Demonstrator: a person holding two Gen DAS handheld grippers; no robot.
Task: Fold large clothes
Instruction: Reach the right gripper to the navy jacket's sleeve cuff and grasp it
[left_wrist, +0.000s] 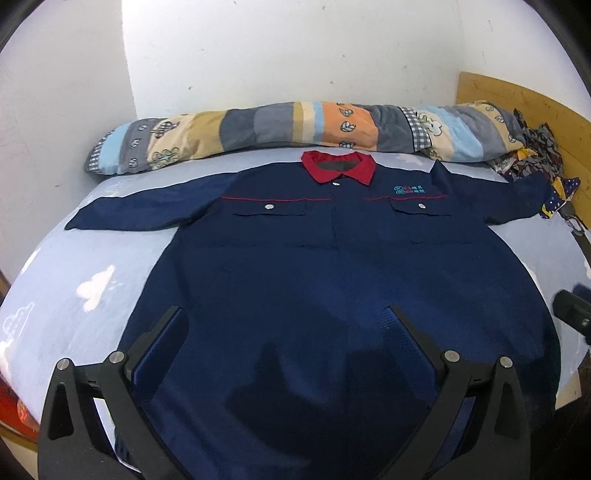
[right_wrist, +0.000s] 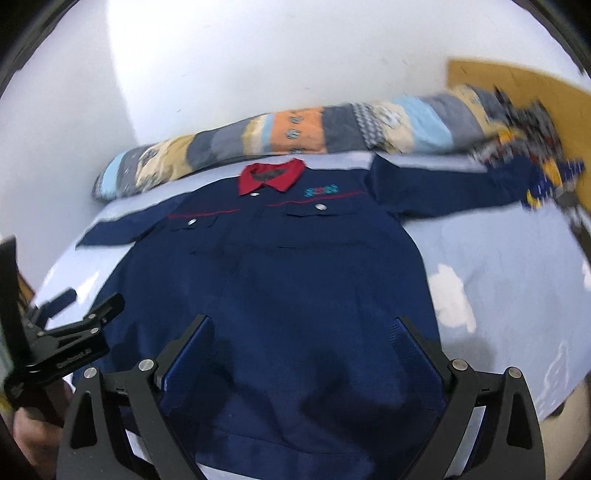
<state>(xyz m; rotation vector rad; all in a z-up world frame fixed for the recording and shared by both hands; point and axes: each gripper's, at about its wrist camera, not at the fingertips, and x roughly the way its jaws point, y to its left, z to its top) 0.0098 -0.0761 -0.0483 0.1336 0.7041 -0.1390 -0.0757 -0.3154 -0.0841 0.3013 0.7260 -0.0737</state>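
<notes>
A: Bed sheet (left_wrist: 74, 266), pale blue, fills mid-frame. Navy shirt (left_wrist: 332, 258) spread flat on it, front up, sleeves out, red collar (left_wrist: 338, 166) toward the rolled quilt (left_wrist: 258, 129) at top.

B: Claws?

A: Left gripper (left_wrist: 286, 332) at bottom centre, fingers wide apart, holding nothing, shirt hem between and beyond them. Right gripper (right_wrist: 303, 339) likewise: spread wide, empty, over the lower shirt.

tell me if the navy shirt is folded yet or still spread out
Spread out: the navy shirt lies flat on the bed, front up, both sleeves stretched sideways, red collar by the rolled quilt.
</notes>
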